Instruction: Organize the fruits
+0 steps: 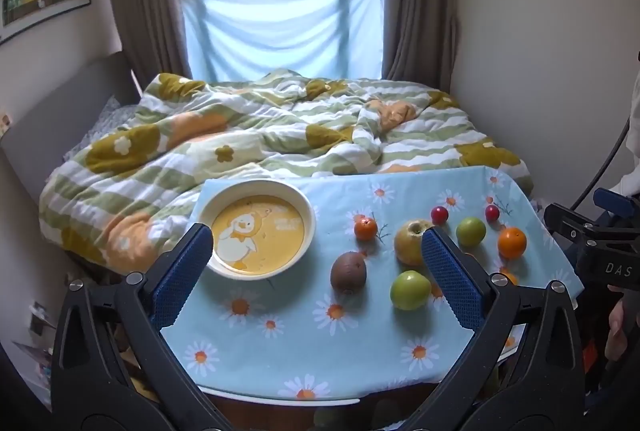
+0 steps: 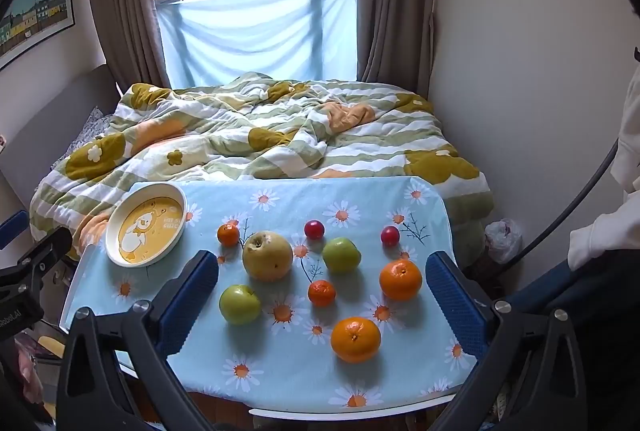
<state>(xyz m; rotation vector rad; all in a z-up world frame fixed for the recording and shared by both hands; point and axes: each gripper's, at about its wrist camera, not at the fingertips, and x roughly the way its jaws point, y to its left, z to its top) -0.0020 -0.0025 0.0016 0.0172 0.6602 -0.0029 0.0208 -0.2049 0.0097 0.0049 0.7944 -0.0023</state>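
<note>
My left tongs [image 1: 316, 251] and right tongs [image 2: 322, 277] hover spread and empty; loose fruit sits mid-bench toward its right edge, the white duck-printed bowl [image 1: 308, 211] bare at the far-left corner. First pick pending, likely the brown kiwi [image 1: 348, 271].

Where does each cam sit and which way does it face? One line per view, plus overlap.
Left wrist: on the left gripper, angled down over the table's left part toward the plate, the kiwi and the bed behind; its own open blue fingers show, with the right gripper at the right edge.
Right wrist: on the right gripper, angled down over the oranges; its own open fingers and a white sleeve show.
Shared: plate, pear, green apples, window.
</note>
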